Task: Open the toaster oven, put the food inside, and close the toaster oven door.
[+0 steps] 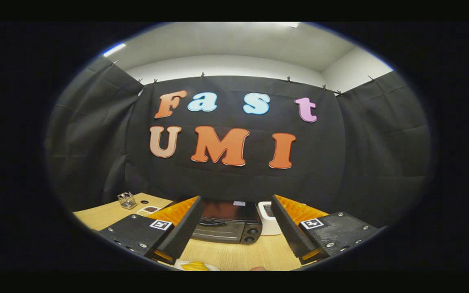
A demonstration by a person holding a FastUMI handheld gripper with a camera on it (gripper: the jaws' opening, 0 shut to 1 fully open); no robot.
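A black toaster oven (pixel 228 223) stands on the wooden table (pixel 234 254) beyond my fingers, seen in the gap between them, with its door closed and two knobs at its right side. My gripper (pixel 234 228) is open, high above the table, with nothing between its fingers. Just below the fingers, at the near edge of the table, a yellow piece of food (pixel 195 266) lies on a white plate (pixel 214 267).
A white appliance (pixel 268 219) stands right beside the oven on its right. To the back left of the table sit a small clear container (pixel 126 200) and a small white dish with dark contents (pixel 149 210). Black cloth walls close the booth behind.
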